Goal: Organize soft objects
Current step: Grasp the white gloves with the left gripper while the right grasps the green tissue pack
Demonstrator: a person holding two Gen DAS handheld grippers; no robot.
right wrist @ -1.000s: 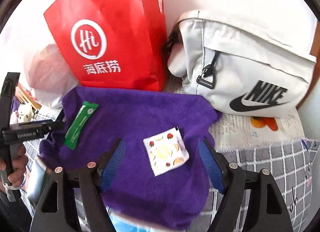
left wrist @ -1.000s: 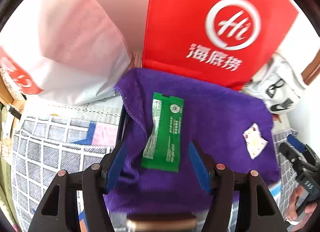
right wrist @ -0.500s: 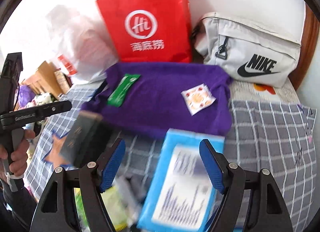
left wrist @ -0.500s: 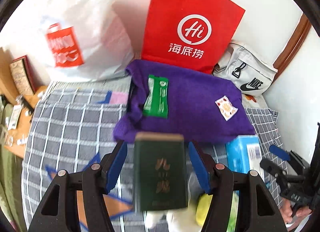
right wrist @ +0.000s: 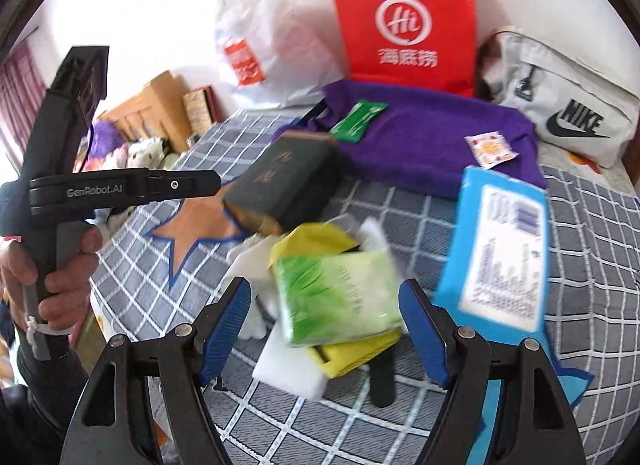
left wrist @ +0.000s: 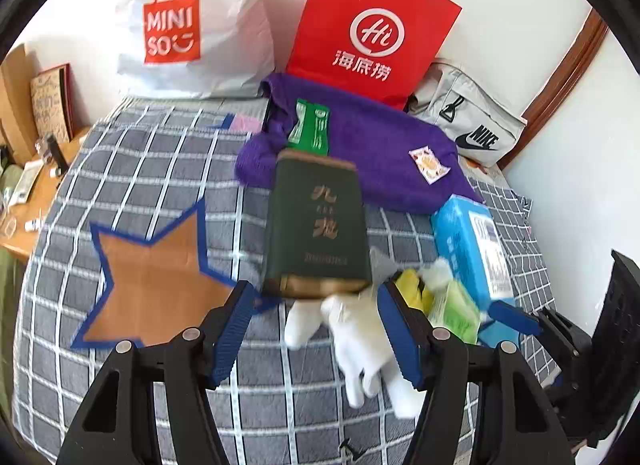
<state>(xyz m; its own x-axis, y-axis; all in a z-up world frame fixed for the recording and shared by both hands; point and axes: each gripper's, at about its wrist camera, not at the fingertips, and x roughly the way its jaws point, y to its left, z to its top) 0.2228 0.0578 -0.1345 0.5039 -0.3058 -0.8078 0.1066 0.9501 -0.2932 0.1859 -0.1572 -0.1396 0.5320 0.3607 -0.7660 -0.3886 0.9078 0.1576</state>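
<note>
Grey checked bedding (left wrist: 160,169) with an orange star patch (left wrist: 156,277) fills the low half of both views, and a white wall stands at the top. Against that wall lean a white Miniso bag (left wrist: 192,25), a red paper bag (left wrist: 372,25) and a grey Nike bag (left wrist: 472,121).

In the middle of the left view lies a purple towel (left wrist: 380,145). A green packet (left wrist: 310,129) rests on its left part and a small sachet (left wrist: 428,163) on its right part.

My left gripper (left wrist: 316,329) has its blue fingers wide apart and holds nothing. Between them, low in the frame, I see a white soft thing (left wrist: 356,345), maybe a glove. A dark green box (left wrist: 320,225) sits just above it and seems to lie on its top edge.

My right gripper (right wrist: 324,329) is spread wide too, and it is empty. A green tissue pack (right wrist: 340,293) lies between its fingers, on top of a yellow packet (right wrist: 352,349) and a white foam block (right wrist: 288,365). A blue wipes pack (right wrist: 500,249) is just to the right.

I think the next job is to pick one soft thing from this pile. To do it well, I should go down slowly and put the tissue pack right in the middle of my fingers. I should squeeze gently so it does not squash. I should also take only the top thing, so the yellow packet does not drag along.
</note>
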